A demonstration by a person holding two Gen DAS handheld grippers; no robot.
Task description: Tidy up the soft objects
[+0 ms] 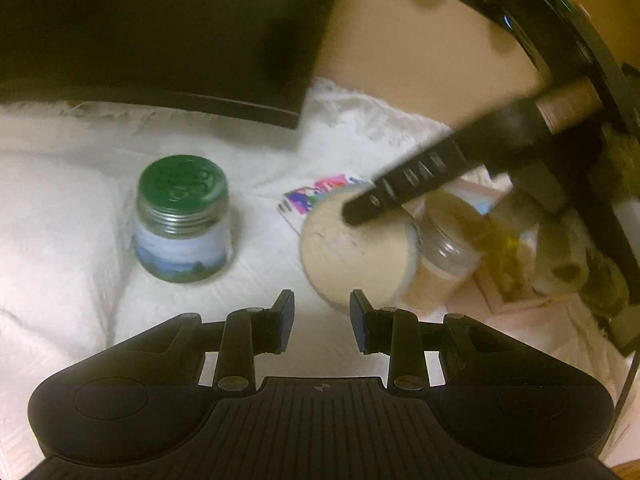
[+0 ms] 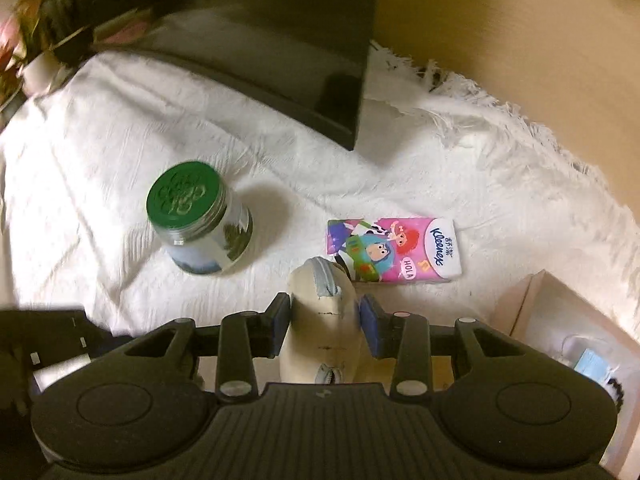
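My right gripper is shut on a cream soft toy with grey stitched trim and holds it above the white cloth. In the left wrist view the same toy shows as a cream disc under the right gripper's black finger. A pink Kleenex tissue pack lies flat on the cloth just beyond the toy; it also shows in the left wrist view, partly hidden. My left gripper is open and empty, low over the cloth in front of the toy.
A green-lidded glass jar stands on the white fringed cloth, left of the pack; it also shows in the left wrist view. A black monitor stands behind. A pink box with items sits at right. A clear jar stands beside it.
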